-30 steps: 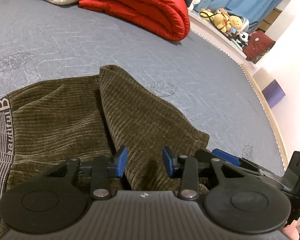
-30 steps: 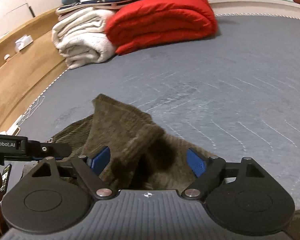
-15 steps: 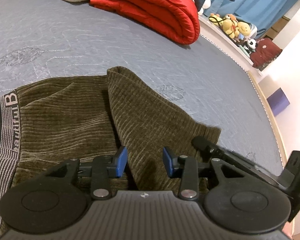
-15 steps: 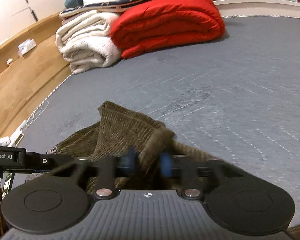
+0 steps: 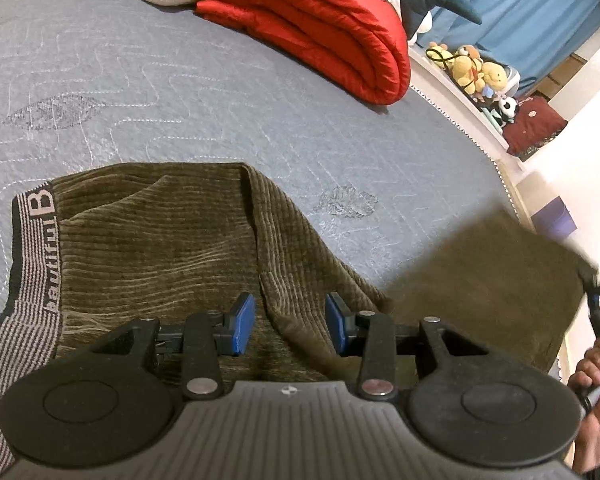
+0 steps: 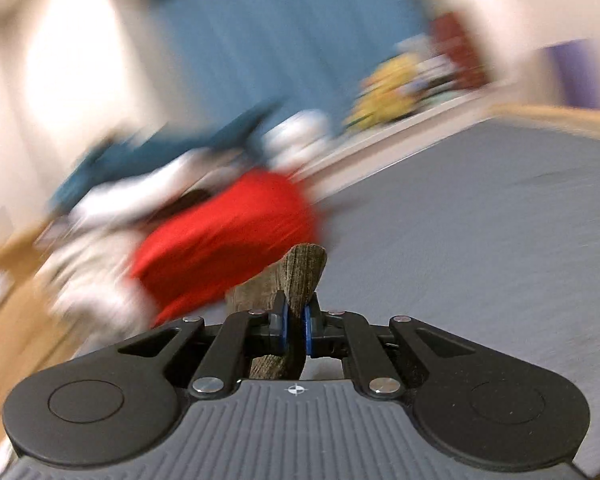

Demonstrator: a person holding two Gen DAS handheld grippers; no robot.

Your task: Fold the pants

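I read a large "B" on the pants' waistband [image 5: 36, 264]. Smaller letters beside it look like "beautiful".

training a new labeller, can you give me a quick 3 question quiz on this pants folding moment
1. True or false: the right gripper has pants cloth between its pads.
2. What stands between the left gripper's pads: A) a ridge of cloth, untouched B) the waistband C) nothing
3. What colour is the folded quilt at the far end of the bed?

Key: 1 true, jaws closing on a fold. 2 A. 3 red.
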